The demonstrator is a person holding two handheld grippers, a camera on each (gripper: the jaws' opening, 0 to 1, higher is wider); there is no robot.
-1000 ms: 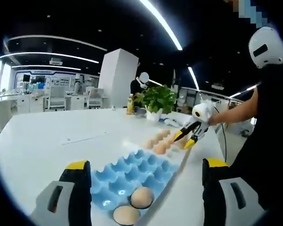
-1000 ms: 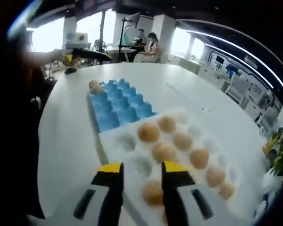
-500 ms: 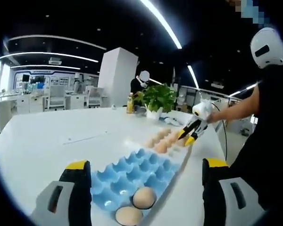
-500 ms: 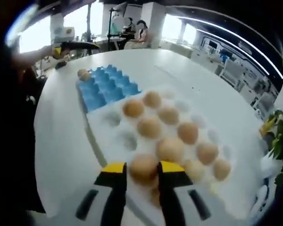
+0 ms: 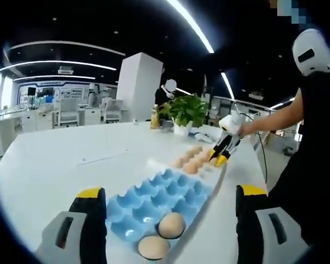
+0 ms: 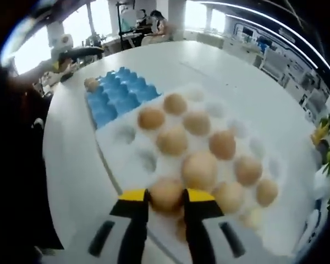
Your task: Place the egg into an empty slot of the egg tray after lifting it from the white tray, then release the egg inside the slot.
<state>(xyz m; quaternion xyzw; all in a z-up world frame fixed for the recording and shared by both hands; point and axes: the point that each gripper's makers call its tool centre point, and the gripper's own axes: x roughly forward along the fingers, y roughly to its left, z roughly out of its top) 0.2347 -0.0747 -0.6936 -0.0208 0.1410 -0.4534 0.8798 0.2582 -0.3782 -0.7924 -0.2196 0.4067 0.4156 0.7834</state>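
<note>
**A:** While the right gripper (image 6: 165,197) has its yellow-tipped jaws on either side of an egg (image 6: 166,193) at the near edge of the white tray (image 6: 116,160), how much of the job would you call done?

**B:** Barely the start. The jaws stand narrow, and the egg sits between them; they look closed onto it, though from this angle I can't be sure the pads truly press its shell. It seems to rest in its cup, not lifted yet.

**A:** And what remains?

**B:** Nearly everything: raise it, carry it across to the blue egg tray (image 6: 116,98) touching the white one's far end, lower it into a free slot and let go. Most blue slots look empty; two eggs already lie at the end nearest the left gripper (image 5: 165,220).

**A:** What is that one doing?

**B:** Its jaws are spread wide with nothing between them, hanging over the table (image 5: 55,165) by the blue tray's end.

**A:** How does the egg look?

**B:** Tan, smooth, matt, rounded, no crack that I can see. Similar eggs fill the neighbouring cups, so there's little room around it.
</note>
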